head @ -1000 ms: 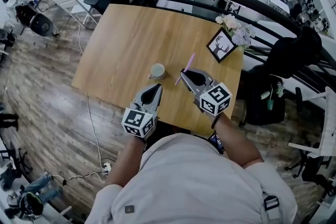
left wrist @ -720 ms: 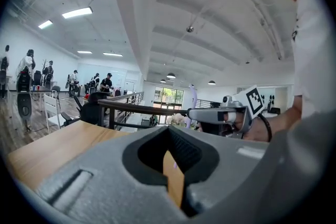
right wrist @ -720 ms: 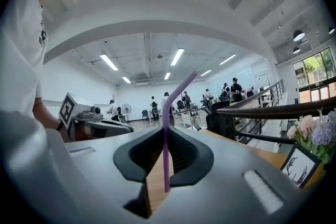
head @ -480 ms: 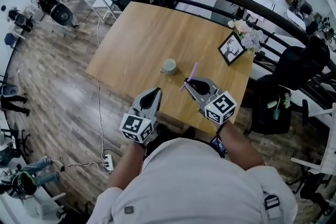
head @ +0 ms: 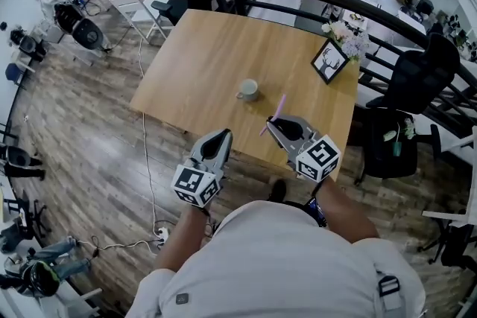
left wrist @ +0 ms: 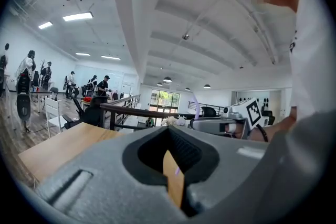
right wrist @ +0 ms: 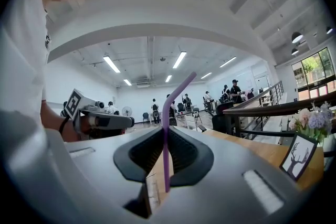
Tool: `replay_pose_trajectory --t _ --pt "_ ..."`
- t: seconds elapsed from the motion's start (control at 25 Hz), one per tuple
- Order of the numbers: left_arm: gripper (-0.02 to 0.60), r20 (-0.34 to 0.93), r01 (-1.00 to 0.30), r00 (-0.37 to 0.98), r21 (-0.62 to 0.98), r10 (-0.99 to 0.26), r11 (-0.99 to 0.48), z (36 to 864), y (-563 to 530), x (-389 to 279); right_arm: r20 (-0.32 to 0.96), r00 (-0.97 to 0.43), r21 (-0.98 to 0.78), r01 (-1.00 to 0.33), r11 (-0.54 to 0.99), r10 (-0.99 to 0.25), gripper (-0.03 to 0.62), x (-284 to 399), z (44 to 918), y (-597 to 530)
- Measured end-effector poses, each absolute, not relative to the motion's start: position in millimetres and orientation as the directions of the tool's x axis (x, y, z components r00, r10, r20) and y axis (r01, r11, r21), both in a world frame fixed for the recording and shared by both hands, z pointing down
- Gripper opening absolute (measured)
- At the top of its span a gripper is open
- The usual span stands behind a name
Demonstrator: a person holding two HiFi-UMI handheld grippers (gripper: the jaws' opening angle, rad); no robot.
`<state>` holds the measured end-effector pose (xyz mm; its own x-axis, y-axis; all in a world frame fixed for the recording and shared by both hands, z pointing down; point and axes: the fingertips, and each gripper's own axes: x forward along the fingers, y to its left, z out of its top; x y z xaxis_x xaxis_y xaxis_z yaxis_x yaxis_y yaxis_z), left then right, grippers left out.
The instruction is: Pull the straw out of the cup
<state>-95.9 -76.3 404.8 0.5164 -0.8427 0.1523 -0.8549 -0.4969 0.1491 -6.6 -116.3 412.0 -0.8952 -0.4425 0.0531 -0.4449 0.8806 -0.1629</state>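
1. The left gripper (head: 220,134), a matte grey plastic wedge with a black-and-white marker cube (head: 196,185) at its back, hangs below and left of the cup, off the table's near edge. In the left gripper view its ribbed black pads are pressed together (left wrist: 169,128) with nothing between them.
2. The cup (head: 248,90) is small, round and pale, with a loop handle on its left. It stands upright on the smooth, light wood-grain table (head: 194,56).
3. The straw (head: 277,109) is a thin, smooth lilac tube, clear of the cup, just below and right of it. In the right gripper view it rises straight, then bends to the right near the top (right wrist: 166,155).
4. The right gripper (head: 272,123), of the same grey shell and cube, sits below and right of the cup. Its jaws pinch the straw's lower part (right wrist: 164,131).
5. A black square picture frame (head: 329,60) with a deer print leans right of and above the cup, near the table corner.
6. Pale, soft flowers (head: 346,37) stand just beyond the frame.
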Motion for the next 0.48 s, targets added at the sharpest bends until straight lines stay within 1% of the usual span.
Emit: replay_pose_trajectory --t 0.48 --pt "0.003 0.107 -0.825 0.562 0.145 -0.820 -0.546 392 48 -166 0.041 -0.844 -0.131 -0.535 0.835 -0.534 0.035 -63 397 7"
